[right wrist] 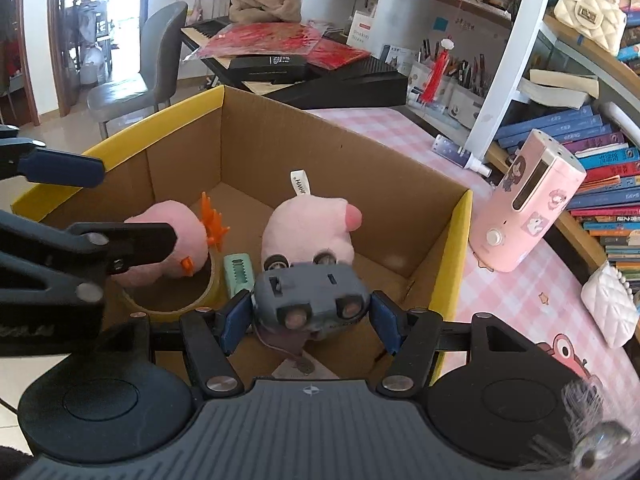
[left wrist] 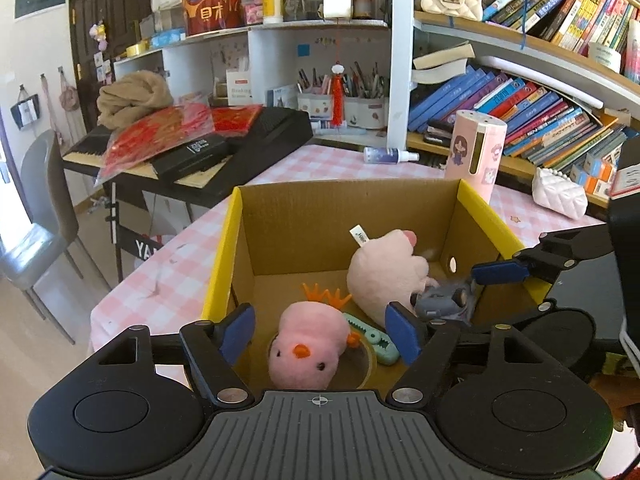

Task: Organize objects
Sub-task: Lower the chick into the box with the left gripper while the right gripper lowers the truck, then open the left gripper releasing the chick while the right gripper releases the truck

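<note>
The right gripper (right wrist: 311, 316) pinched a grey toy car (right wrist: 310, 298) over the cardboard box (right wrist: 460, 240); the left gripper (left wrist: 320, 330) stood spread above the pink chick plush (left wrist: 306, 350).

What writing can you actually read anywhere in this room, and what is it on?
"YA", cut off: black keyboard stand.
Big Chinese characters, roughly "財神": red lantern.
Too small or blurred: plush pig's tag, book spines, black box, white card.

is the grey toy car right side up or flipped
Flipped. The toy car sits between the right gripper pads over the box, with its wheels and underside facing up.
</note>
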Motion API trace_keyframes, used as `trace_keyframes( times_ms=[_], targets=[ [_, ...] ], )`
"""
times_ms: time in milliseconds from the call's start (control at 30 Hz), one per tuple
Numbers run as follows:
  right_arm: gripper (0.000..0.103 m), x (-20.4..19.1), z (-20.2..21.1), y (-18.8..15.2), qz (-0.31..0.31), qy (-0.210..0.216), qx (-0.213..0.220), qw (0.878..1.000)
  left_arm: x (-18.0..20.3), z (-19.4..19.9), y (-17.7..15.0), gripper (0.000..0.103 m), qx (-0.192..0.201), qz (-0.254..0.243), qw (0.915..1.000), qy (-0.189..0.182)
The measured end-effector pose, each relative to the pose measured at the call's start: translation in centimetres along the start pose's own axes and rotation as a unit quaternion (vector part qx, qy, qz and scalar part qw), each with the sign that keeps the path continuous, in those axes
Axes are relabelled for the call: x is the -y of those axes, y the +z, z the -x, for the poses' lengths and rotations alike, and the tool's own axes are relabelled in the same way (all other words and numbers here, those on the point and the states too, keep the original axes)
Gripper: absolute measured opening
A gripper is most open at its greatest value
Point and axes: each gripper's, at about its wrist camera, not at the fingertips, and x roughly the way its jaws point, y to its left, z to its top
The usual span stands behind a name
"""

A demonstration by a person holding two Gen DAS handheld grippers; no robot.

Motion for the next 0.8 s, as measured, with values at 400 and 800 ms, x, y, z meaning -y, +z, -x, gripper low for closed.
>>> trace_keyframes(
  times_ms=[400,800],
  targets=[
    [0.064,-0.6,3.1,-0.9,-0.034,-0.027,0.039,0.998,-0.8,2.1,-0.5,0.08,0.027,0.013,0.9995,-0.002],
    [0.067,-2.1,9.4,-3.0,-0.077,-0.085,0.108,0.988,-0.9,5.4,-2.3,0.08,0.045,0.011,0.9985,-0.028]
  ],
)
